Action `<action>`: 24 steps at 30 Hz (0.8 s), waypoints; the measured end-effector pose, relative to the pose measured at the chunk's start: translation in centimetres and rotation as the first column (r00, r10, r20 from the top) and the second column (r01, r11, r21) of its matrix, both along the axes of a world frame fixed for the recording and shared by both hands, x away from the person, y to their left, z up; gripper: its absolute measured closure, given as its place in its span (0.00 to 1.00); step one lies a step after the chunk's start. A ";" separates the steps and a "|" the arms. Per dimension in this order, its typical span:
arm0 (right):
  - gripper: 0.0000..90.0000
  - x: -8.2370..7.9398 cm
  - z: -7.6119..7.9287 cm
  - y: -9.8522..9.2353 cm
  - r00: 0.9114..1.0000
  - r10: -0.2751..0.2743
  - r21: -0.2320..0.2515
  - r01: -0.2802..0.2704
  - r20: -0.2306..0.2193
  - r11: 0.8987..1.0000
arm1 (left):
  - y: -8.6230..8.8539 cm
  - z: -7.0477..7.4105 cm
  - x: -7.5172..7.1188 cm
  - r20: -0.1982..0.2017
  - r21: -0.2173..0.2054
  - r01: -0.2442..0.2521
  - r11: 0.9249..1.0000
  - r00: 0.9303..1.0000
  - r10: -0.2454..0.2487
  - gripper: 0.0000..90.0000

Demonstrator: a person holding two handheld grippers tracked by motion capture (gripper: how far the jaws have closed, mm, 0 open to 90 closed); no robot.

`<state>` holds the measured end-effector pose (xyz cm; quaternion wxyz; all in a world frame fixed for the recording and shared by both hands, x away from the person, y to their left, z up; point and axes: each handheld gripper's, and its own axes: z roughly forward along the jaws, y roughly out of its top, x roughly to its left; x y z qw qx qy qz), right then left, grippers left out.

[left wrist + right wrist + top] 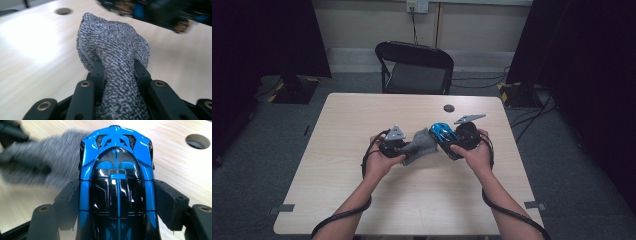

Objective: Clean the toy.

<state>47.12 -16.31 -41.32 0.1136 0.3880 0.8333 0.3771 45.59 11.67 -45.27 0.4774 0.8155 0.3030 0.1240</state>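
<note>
I have the left hand-held gripper (404,148) pinching a grey knitted cloth (112,50), the fabric bunched tight between its jaws, and the right hand-held gripper (451,145) clamped across the flanks of a blue and black toy car (117,182), one pad on each side. Taking the car as my landmark: the cloth hangs just to its left, close against its bodywork, and both sit above the middle of the worktop (362,200) rather than resting on it, as far as I can judge.

The step in hand looks like wiping the car. To do it well I would keep the right grip steady and level, so the glossy shell does not slip between the pads, and sweep with the loose end of the cloth, not with the jaws themselves (hard plastic on that paint would scratch). Short strokes along the roof line, from the nose to the tail, should do.

Beyond the car, the pale wood surface carries a round hole (449,108) near its far edge. Farther still stands a black folding chair (417,67), then grey carpet, dark curtains at either side and a wall socket (417,6) with a cable running down.
</note>
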 end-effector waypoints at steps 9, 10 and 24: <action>0.31 -1.0 -0.2 0.5 0.999 0.040 -0.005 -0.040 0.005 0.999 | 0.7 0.7 1.9 0.008 -0.018 -0.068 0.998 0.998 0.068 0.77; 0.31 -1.0 -0.2 0.5 0.999 0.040 -0.005 -0.040 0.005 0.999 | 0.7 0.8 2.0 0.009 -0.021 -0.073 0.997 0.997 0.074 0.77; 0.31 -1.4 -0.5 1.2 0.998 0.061 -0.020 -0.061 0.008 0.998 | -0.7 0.6 2.1 -0.012 -0.054 -0.057 0.997 0.998 0.057 0.77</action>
